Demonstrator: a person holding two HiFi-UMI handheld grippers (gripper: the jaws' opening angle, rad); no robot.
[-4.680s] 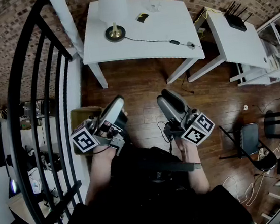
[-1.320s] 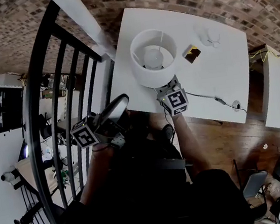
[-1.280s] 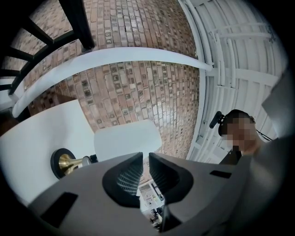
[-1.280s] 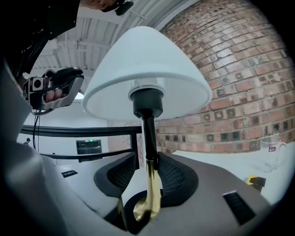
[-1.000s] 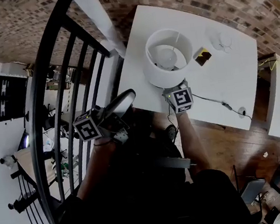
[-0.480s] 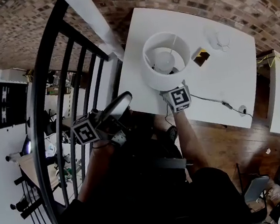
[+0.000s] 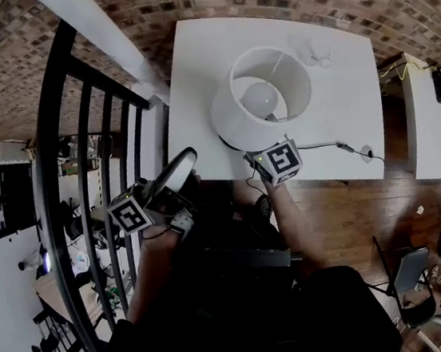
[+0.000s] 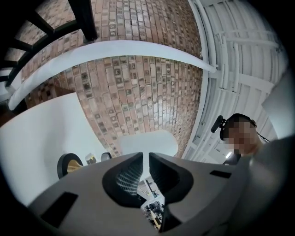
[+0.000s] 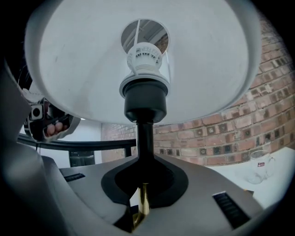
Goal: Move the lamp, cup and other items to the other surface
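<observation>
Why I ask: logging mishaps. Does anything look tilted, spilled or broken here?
Nothing stands out. The lamp looks intact, its stem clamped in the right hand-held gripper; the glass cup stands upright on the white table. The lamp's cord lies loose across the tabletop.

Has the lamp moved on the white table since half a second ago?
Yes. In the head view the lamp now sits nearer the glass cup on the white table, hiding the small item formerly between them.
</observation>
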